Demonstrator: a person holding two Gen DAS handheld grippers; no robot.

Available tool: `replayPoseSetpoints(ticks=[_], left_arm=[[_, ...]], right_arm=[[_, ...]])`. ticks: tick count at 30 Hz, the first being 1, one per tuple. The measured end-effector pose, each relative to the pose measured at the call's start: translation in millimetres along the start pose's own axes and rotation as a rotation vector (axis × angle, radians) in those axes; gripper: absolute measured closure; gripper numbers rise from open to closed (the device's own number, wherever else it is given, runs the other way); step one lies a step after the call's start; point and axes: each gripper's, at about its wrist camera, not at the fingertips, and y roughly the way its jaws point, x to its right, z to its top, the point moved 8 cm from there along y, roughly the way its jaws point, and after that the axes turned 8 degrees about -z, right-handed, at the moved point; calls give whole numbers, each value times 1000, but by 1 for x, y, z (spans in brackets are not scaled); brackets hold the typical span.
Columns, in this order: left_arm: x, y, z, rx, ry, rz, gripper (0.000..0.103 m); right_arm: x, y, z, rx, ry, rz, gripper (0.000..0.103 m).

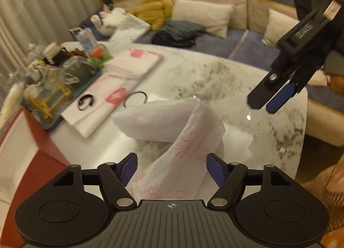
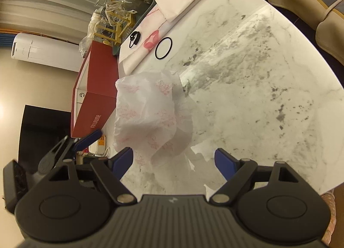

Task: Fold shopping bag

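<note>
A crumpled white shopping bag [image 1: 172, 127] with pink cartoon print lies bunched on the marble table [image 1: 225, 75]. One end of it rises toward the left wrist camera. My left gripper [image 1: 172, 168] is open, and that raised end runs between its blue pads [image 1: 129, 167] without being pinched. My right gripper [image 1: 262, 106] hovers above the table at the right, clear of the bag. In the right wrist view the bag [image 2: 150, 112] lies just ahead of the open right gripper [image 2: 174, 160], whose fingers hold nothing. The left gripper [image 2: 81, 139] shows at the bag's left side.
A red box [image 2: 96, 88] sits at the table's left edge beside the bag. Behind it are a tray of glassware [image 1: 53, 80], flat folded bags [image 1: 133, 62] and two black rings [image 1: 135, 99] [image 2: 134, 39]. A sofa [image 1: 247, 50] with cushions and plush toys lies beyond.
</note>
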Motion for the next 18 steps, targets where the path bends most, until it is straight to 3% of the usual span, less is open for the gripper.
replayPoseSetpoints(ticks=[1, 4, 7, 11, 12, 15, 18], left_arm=[[-2, 4, -1, -10, -64, -42, 32], [-9, 16, -2, -41, -258, -168, 63], [-17, 25, -8, -63, -477, -283, 63], [-29, 23, -80, -20, -938, -406, 62], [-31, 22, -100, -6, -1022, -402, 62], [-36, 13, -134, 61, -1112, -379, 62], [-35, -7, -133, 150, -1085, -368, 62]], right_arm=[[2, -2, -1, 1, 8, 1, 18], [9, -8, -2, 10, 32, 1, 18], [12, -14, 0, 38, 45, 7, 18], [10, -10, 2, 29, 43, 19, 18], [8, -8, 2, 21, 34, 20, 18], [-3, -6, 5, 33, -13, 16, 21], [-23, -17, 15, 113, -91, 19, 23]])
